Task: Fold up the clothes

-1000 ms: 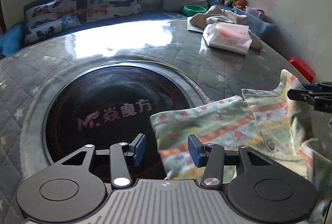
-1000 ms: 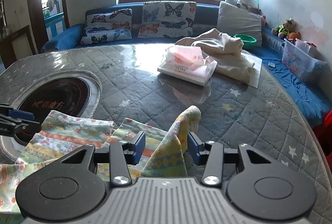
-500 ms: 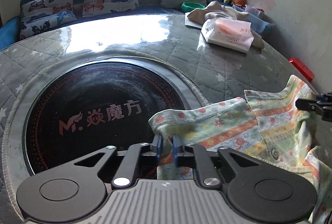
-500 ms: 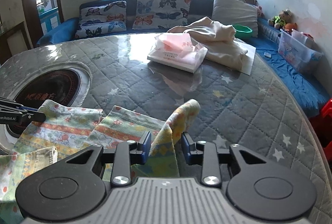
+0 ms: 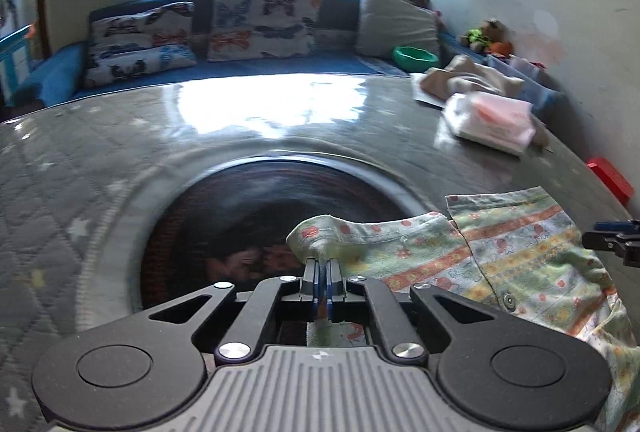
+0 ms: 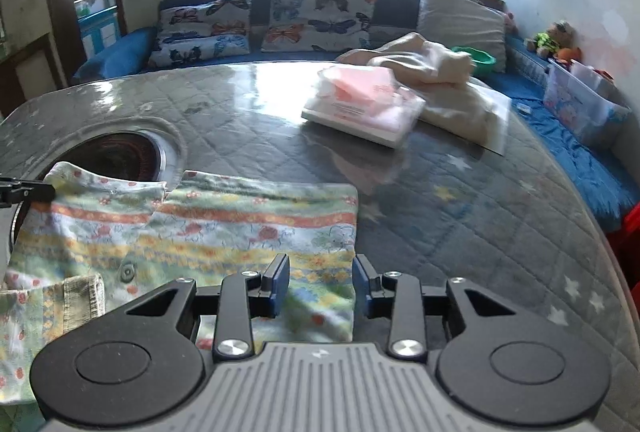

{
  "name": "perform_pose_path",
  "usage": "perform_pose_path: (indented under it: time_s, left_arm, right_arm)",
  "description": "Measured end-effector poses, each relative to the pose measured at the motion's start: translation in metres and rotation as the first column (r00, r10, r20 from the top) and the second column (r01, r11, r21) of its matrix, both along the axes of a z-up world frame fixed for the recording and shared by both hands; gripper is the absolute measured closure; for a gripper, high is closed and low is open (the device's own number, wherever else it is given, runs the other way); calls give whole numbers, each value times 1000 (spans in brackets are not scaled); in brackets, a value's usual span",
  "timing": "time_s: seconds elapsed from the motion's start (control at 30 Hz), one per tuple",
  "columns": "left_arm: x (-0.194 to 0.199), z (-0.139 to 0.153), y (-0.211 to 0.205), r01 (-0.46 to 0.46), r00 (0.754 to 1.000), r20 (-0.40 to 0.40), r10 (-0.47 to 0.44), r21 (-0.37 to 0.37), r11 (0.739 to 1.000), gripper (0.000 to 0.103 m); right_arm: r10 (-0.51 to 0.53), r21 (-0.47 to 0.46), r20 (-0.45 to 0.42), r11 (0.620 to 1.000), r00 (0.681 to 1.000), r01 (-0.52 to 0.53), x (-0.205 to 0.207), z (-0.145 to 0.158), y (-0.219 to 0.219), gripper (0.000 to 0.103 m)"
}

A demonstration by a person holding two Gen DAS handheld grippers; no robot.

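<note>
My left gripper (image 5: 322, 274) is clamped tight on a corner of the patterned garment (image 5: 500, 264), and the pinched cloth rises in a small peak just ahead of my fingertips. That corner sits over the edge of the dark round plate (image 5: 240, 224) set into the quilted table cover (image 5: 100, 168). My right gripper (image 6: 321, 282) has its jaws apart and opening; the right edge of the garment (image 6: 256, 228) lies flat between the fingers, and the pads do not press on it. The garment is spread on the near side of the table, with striped bands of orange, yellow and green, a small round button (image 6: 128, 272) near the middle, and a ribbed cuff (image 6: 86, 292) folded over at the lower left of the right wrist view. Each gripper shows at the edge of the other's view — the left tip (image 6: 28, 190) touches the garment's far left corner. Well apart, on the far side of the table, lie a pack of tissues (image 6: 364, 108) and a beige cloth (image 6: 432, 72) beside it. Beyond the table stands a blue sofa (image 6: 120, 56) with butterfly cushions (image 6: 320, 16).
</note>
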State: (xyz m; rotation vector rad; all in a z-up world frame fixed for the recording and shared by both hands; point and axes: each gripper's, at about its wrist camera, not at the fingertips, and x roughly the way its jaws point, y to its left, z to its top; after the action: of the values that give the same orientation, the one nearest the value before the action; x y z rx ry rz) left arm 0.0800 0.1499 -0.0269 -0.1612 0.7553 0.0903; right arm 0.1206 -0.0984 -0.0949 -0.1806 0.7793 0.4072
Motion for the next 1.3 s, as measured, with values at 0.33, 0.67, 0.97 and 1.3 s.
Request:
perform_pose_path:
  time_s: [0.33,0.67,0.97,1.3]
  left_arm:
    - [1,4,59,-85,996,-22,84,-34,996,102]
    - [-2,-11,31,-28,998,-63,26,-34,999,82]
    - [2,-17,28,-85,994,-68,82,-42,995,81]
    - [5,-21,25,-92,993,-74,90,-30,995,91]
  right_arm:
    - [174,-40,5,984,985,-174,1,-6,69,68]
    - [118,-64,0,991,993,-118,22,-12,64,63]
    - [98,-84,-18,992,995,-99,23,-14,45,63]
    - [114,-81,-32,990,993,-116,26,-18,48,62]
